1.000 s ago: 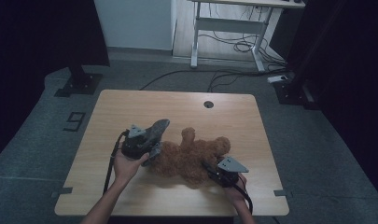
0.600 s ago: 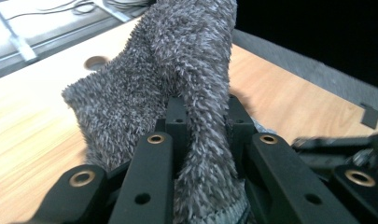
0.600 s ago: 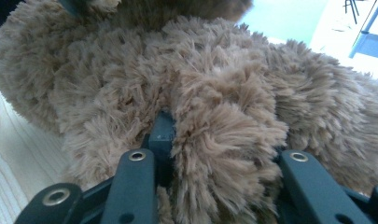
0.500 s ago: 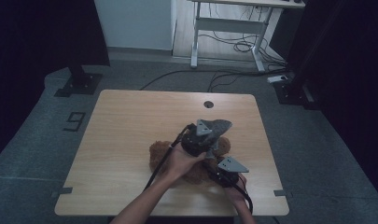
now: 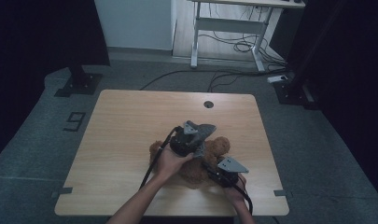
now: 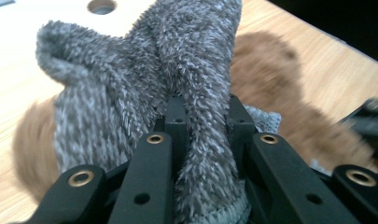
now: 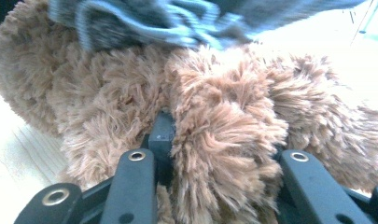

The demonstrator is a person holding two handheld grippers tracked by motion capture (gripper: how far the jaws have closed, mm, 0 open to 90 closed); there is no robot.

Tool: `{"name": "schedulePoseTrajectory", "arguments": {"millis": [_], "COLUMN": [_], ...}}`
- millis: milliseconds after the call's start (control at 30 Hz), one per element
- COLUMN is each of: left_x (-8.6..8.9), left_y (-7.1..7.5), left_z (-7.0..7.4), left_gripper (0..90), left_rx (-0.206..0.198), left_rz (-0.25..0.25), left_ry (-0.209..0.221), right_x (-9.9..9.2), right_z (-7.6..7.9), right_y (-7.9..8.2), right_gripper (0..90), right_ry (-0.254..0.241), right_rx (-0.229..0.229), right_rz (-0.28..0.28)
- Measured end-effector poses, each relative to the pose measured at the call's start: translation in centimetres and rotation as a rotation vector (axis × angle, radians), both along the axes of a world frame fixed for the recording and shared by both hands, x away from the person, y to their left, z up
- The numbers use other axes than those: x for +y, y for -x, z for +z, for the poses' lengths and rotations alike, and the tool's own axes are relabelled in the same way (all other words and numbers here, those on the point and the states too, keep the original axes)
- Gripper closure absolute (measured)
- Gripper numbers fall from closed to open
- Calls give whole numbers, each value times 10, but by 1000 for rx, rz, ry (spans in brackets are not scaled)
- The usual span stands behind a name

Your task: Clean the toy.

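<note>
With my left claw clamped on the grey knit garment over the brown plush bear near the tabletop front, right claw pinching its fur, I judge dressing underway; next: pull the opening over the bear.

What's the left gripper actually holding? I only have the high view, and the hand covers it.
Observer: The left gripper is shut on a fuzzy grey knit piece; its jaws pinch a fold of it.
Operator: And the right one?
Observer: The right gripper is shut on a limb-like part of the brown plush toy.
Operator: Where's the grey piece relative to the toy?
Observer: In the right gripper view, the grey piece's ribbed edge lies across the top of the toy's fur; I can't tell if it is pulled on yet.
</note>
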State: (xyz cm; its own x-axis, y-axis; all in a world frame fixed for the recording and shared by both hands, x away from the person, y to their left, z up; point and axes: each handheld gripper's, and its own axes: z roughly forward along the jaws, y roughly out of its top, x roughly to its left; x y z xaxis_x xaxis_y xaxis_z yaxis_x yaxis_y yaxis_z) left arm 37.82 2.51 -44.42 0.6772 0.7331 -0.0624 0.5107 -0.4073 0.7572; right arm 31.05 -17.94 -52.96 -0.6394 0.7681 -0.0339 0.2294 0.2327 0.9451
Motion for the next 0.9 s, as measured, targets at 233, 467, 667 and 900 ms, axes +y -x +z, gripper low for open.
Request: {"name": "schedulePoseTrajectory", "arguments": {"millis": [233,467,667,900], "left_x": [32,71,116,146], "left_y": [10,14,13,16], "left_z": [7,8,-6,-27], "left_gripper": [763,761,760,760], "left_rx": [-40,-72,-17,36], "left_rz": [21,89,149,198], "left_ry": [41,19,84,74], "right_x": [0,-1,-1,-2], "right_z": [0,0,-1,-1], "right_y": [-1,-1,0,0], "right_gripper": [621,620,620,614], "right_ry": [-6,-6,-6,-14], "right_rx": [-2,-4,-3,0], "right_rz": [1,1,0,-2]}}
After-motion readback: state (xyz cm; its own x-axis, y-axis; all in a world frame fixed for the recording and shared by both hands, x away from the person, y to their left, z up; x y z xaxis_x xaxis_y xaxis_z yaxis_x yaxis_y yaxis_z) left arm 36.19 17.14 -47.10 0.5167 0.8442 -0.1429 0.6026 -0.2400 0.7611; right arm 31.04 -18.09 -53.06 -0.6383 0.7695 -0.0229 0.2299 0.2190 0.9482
